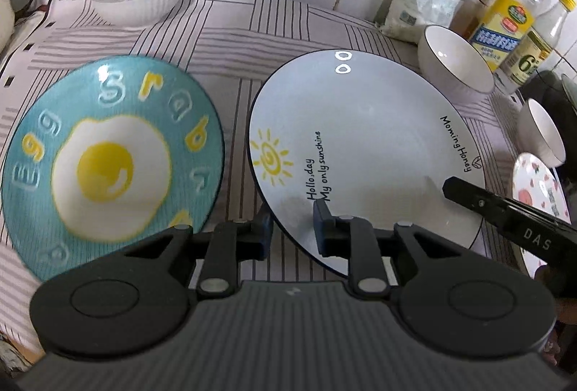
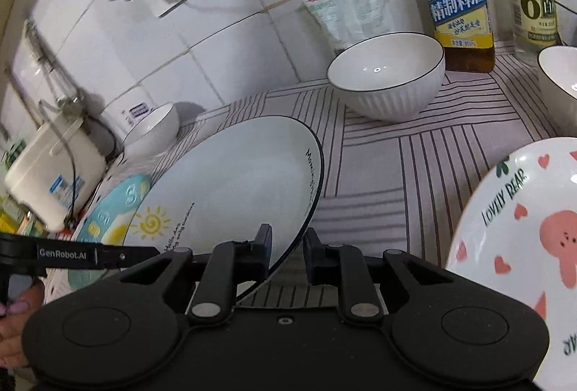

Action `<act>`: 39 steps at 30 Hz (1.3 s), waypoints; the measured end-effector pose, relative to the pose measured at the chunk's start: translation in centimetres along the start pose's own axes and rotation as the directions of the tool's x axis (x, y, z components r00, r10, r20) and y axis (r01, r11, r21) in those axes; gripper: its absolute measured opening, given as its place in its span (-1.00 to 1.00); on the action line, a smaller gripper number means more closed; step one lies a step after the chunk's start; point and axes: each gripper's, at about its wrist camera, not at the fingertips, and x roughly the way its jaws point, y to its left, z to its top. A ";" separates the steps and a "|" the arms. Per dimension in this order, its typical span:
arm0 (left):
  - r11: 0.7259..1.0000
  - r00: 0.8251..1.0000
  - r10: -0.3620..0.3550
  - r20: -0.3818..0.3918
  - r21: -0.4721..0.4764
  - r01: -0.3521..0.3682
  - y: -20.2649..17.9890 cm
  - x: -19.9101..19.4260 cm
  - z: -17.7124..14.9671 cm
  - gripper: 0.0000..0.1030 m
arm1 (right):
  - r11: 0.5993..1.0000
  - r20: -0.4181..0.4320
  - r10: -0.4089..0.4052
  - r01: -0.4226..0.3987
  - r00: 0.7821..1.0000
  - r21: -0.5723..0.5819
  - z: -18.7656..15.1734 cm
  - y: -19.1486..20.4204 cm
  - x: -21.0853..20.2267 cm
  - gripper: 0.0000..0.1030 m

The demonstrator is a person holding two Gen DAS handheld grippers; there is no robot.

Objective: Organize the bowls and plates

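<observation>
Sun plate [image 1: 364,145] between both grippers

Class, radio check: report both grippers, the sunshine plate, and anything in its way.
Left gripper and right gripper both shut on sunshine plate's rim. Plate tilted over striped cloth. Egg plate close on its left, bear plate on its right.

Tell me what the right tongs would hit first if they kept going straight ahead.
Nothing new: the right tongs are already clamped on the rim of the sunshine plate. Past its edge lies bare striped cloth, then probably the ribbed white bowl, though depth is uncertain.
</observation>
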 end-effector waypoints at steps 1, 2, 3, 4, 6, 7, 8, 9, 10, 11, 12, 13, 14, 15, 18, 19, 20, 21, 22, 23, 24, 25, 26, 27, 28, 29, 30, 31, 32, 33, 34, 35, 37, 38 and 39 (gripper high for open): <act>1.000 1.000 0.000 -0.002 0.001 0.000 0.1 0.3 0.5 -0.59 | 1.000 0.003 -0.006 0.006 1.000 0.015 0.3 -0.1 0.3 -0.56; 1.000 1.000 0.000 -0.003 0.003 0.000 0.1 0.5 0.9 -0.59 | 1.000 0.004 -0.013 0.013 1.000 0.024 0.5 -0.1 0.7 -0.56; 1.000 1.000 0.002 -0.004 0.007 -0.002 0.1 0.8 1.3 -0.59 | 0.999 0.008 -0.018 0.018 1.000 0.032 0.7 -0.1 1.0 -0.56; 1.000 1.000 0.003 -0.003 0.012 -0.003 0.1 1.1 1.7 -0.59 | 0.999 0.013 -0.023 0.022 1.000 0.045 0.8 -0.2 1.3 -0.56; 1.000 1.000 0.005 -0.007 0.022 -0.005 0.1 1.7 2.4 -0.59 | 0.997 0.020 -0.030 0.028 0.999 0.070 1.2 -0.4 2.0 -0.56; 1.000 1.000 0.005 -0.010 0.023 -0.005 0.2 1.9 2.8 -0.59 | 0.996 0.021 -0.033 0.031 0.999 0.084 1.3 -0.5 2.4 -0.56; 1.000 1.000 0.003 -0.013 0.025 -0.002 0.3 2.2 3.2 -0.59 | 0.995 0.019 -0.039 0.037 0.999 0.092 1.5 -0.6 2.7 -0.56; 1.000 1.000 0.001 -0.021 0.029 0.000 0.3 2.6 3.6 -0.58 | 0.994 0.016 -0.050 0.048 0.999 0.098 1.7 -0.6 3.1 -0.56; 1.000 1.000 0.001 -0.025 0.028 -0.001 0.2 3.0 3.9 -0.58 | 0.993 0.016 -0.060 0.058 0.998 0.103 1.8 -0.6 3.5 -0.56; 1.000 1.000 0.002 -0.024 0.031 -0.001 0.2 3.2 4.2 -0.58 | 0.992 0.015 -0.068 0.066 0.998 0.106 1.9 -0.6 3.8 -0.56; 0.999 1.000 0.005 -0.023 0.039 -0.004 0.2 3.4 4.5 -0.59 | 0.992 0.021 -0.078 0.076 0.997 0.101 2.0 -0.6 4.1 -0.56; 0.999 1.000 0.008 -0.020 0.046 -0.007 0.1 3.6 4.7 -0.59 | 0.992 0.022 -0.089 0.086 0.996 0.091 2.2 -0.5 4.4 -0.56; 0.999 1.000 0.011 -0.020 0.051 -0.010 0.1 3.8 5.0 -0.59 | 0.992 0.020 -0.098 0.096 0.995 0.081 2.4 -0.4 4.7 -0.56; 0.998 1.000 0.015 -0.021 0.053 -0.014 0.0 4.0 5.3 -0.59 | 0.992 0.018 -0.107 0.105 0.994 0.073 2.5 -0.4 4.9 -0.56; 0.998 0.999 0.028 -0.024 0.061 -0.027 0.0 4.5 5.9 -0.59 | 0.992 0.014 -0.113 0.111 0.994 0.067 2.9 -0.6 5.4 -0.56; 0.998 0.999 0.031 -0.025 0.062 -0.029 0.0 4.6 5.9 -0.59 | 0.992 0.014 -0.113 0.112 0.993 0.065 2.9 -0.6 5.5 -0.56; 0.998 0.999 0.034 -0.029 0.060 -0.033 0.0 4.7 6.0 -0.59 | 0.992 0.014 -0.113 0.112 0.994 0.065 2.9 -0.6 5.6 -0.56; 0.998 0.999 0.037 -0.034 0.059 -0.034 0.1 4.9 6.0 -0.58 | 0.992 0.014 -0.114 0.113 0.993 0.062 2.9 -0.6 5.6 -0.56; 0.998 0.998 0.039 -0.041 0.057 -0.036 0.2 5.0 6.0 -0.58 | 0.992 0.012 -0.116 0.115 0.993 0.058 2.8 -0.6 5.6 -0.55; 0.998 0.998 0.040 -0.048 0.055 -0.037 0.2 5.1 5.9 -0.58 | 0.992 0.008 -0.118 0.118 0.993 0.055 2.8 -0.6 5.6 -0.53; 0.998 0.998 0.042 -0.055 0.051 -0.039 0.2 5.1 5.9 -0.56 | 0.992 0.005 -0.119 0.119 0.993 0.049 2.8 -0.5 5.7 -0.49; 0.998 0.997 0.045 -0.059 0.049 -0.042 0.2 5.1 5.9 -0.55 | 0.992 -0.001 -0.122 0.122 0.992 0.037 2.8 -0.3 5.8 -0.49; 0.998 0.997 0.045 -0.056 0.047 -0.042 0.1 4.9 5.8 -0.55 | 0.991 -0.006 -0.134 0.134 0.991 0.020 2.9 -0.1 5.7 -0.46; 0.998 0.998 0.046 -0.049 0.046 -0.043 0.1 4.7 5.8 -0.54 | 0.990 -0.008 -0.144 0.144 0.990 0.003 2.9 0.2 5.7 -0.40; 0.998 0.998 0.046 -0.043 0.045 -0.044 0.2 4.3 5.7 -0.51 | 0.988 -0.003 -0.152 0.152 0.988 -0.017 2.9 0.5 5.4 -0.37; 0.998 0.999 0.040 -0.034 0.045 -0.039 0.2 3.8 5.6 -0.45 | 0.986 0.005 -0.161 0.161 0.987 -0.037 2.9 0.9 5.0 -0.35; 0.998 0.999 0.036 -0.027 0.042 -0.035 0.2 3.3 5.6 -0.36 | 0.984 0.013 -0.167 0.168 0.986 -0.051 2.9 1.1 4.6 -0.30; 0.999 0.999 0.033 -0.018 0.040 -0.032 0.3 2.7 5.5 -0.33 | 0.983 0.021 -0.170 0.171 0.985 -0.062 2.9 1.3 4.0 -0.27; 0.999 0.999 0.031 -0.007 0.039 -0.031 0.2 2.1 5.5 -0.29 | 0.983 0.028 -0.167 0.168 0.986 -0.068 2.8 1.6 3.4 -0.22; 0.999 0.999 0.032 0.004 0.041 -0.032 0.4 1.4 5.3 -0.22 | 0.984 0.035 -0.161 0.164 0.986 -0.070 2.8 1.7 2.8 -0.18; 0.998 0.999 0.036 0.016 0.042 -0.036 0.5 0.7 5.2 -0.19 | 0.985 0.041 -0.154 0.156 0.987 -0.072 2.8 2.0 2.2 -0.15; 0.998 0.999 0.038 0.024 0.043 -0.039 0.7 0.1 5.1 -0.18 | 0.986 0.045 -0.147 0.151 0.988 -0.075 2.7 2.2 1.7 -0.08; 0.998 0.999 0.042 0.033 0.045 -0.043 1.3 -1.1 4.8 -0.14 | 0.986 0.052 -0.138 0.143 0.989 -0.087 2.6 2.9 0.7 -0.05; 0.998 0.998 0.042 0.037 0.043 -0.043 1.7 -1.7 4.6 -0.12 | 0.986 0.054 -0.135 0.139 0.989 -0.093 2.5 3.3 0.2 0.00; 0.998 0.998 0.044 0.042 0.037 -0.045 2.1 -2.5 4.4 -0.10 | 0.986 0.054 -0.130 0.135 0.990 -0.101 2.4 3.7 -0.1 0.09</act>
